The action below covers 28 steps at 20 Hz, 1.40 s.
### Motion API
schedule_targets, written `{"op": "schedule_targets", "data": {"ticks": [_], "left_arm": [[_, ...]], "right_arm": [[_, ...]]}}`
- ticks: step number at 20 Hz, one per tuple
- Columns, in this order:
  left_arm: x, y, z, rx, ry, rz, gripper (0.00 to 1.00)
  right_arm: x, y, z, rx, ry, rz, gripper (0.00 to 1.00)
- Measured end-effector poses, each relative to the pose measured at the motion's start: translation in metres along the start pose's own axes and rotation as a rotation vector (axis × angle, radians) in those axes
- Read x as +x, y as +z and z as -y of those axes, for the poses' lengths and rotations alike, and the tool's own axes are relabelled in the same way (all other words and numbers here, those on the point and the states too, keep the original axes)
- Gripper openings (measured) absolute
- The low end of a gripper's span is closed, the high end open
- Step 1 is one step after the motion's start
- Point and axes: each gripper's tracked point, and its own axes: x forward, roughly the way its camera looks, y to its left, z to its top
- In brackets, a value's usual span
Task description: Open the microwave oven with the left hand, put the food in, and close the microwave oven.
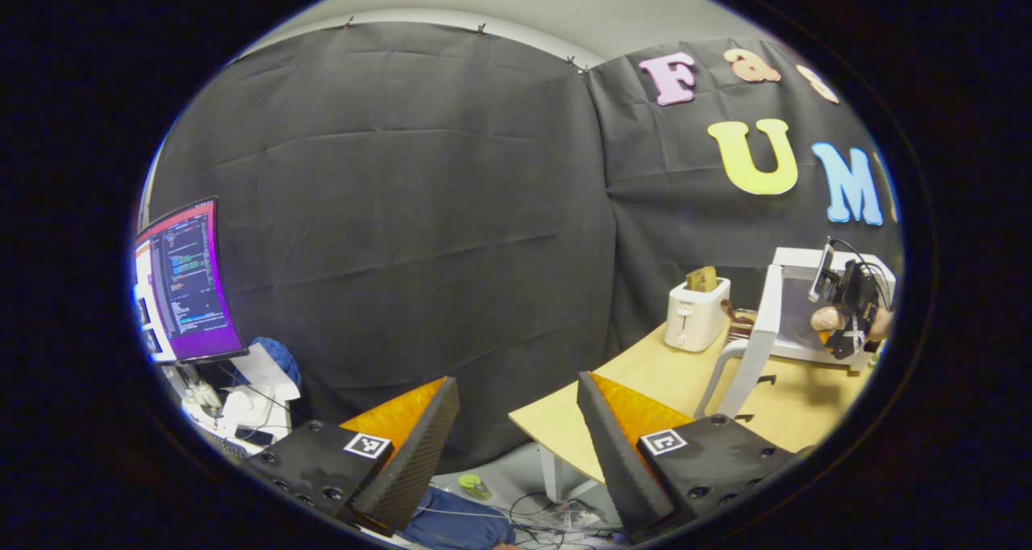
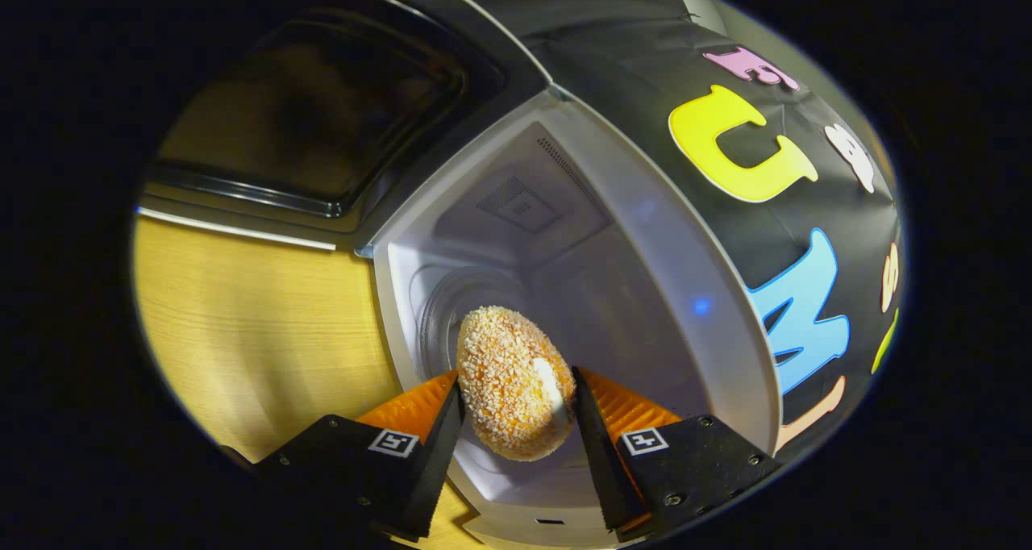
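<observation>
Jaws of the right gripper (image 2: 516, 421) are closed on the food (image 2: 514, 383), a crumb-coated bun with a pale streak on one side, both fingers pressing its flanks. In the right gripper view the bun hangs at the mouth of the microwave (image 2: 564, 235), whose pale cavity lies open straight ahead with a round turntable (image 2: 439, 312) on its floor just beyond the bun. The microwave door (image 2: 314, 106) is swung wide to the left, its dark window facing the camera, above the wooden counter (image 2: 242, 332). Jaws of the left gripper (image 1: 516, 421) stand open and hold nothing, well apart from the microwave and out past the near edge of the counter. In the left gripper view the microwave (image 1: 794, 308) sits far to the right on the counter (image 1: 677, 372) with its door (image 1: 754, 340) open toward the camera, and the right gripper (image 1: 842, 324) reaches into the opening with the bun (image 1: 826, 318) at its tip. Just left of the microwave stands a white toaster (image 1: 695, 314) with a slice of bread (image 1: 701, 278) sticking up from it. Far to the left a lit monitor (image 1: 185, 280) glows beside the black cloth wall (image 1: 403, 211).
</observation>
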Motion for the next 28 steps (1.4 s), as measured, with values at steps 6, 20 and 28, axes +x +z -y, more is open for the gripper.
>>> {"op": "schedule_targets", "data": {"ticks": [6, 20, 28], "left_arm": [[-0.002, 0.0, 0.004, 0.006, 0.005, -0.003, 0.97], [0.057, 0.009, 0.098, 0.046, -0.327, 0.049, 0.97], [0.108, -0.021, 0.165, 0.076, -0.538, 0.009, 0.97]], "right_arm": [[0.013, 0.001, 0.007, -0.022, -0.04, 0.016, 0.83], [-0.128, 0.065, 0.062, 0.247, -0.158, 0.202, 0.97], [-0.245, 0.071, 0.128, 0.553, -0.334, 0.261, 0.96]]}}
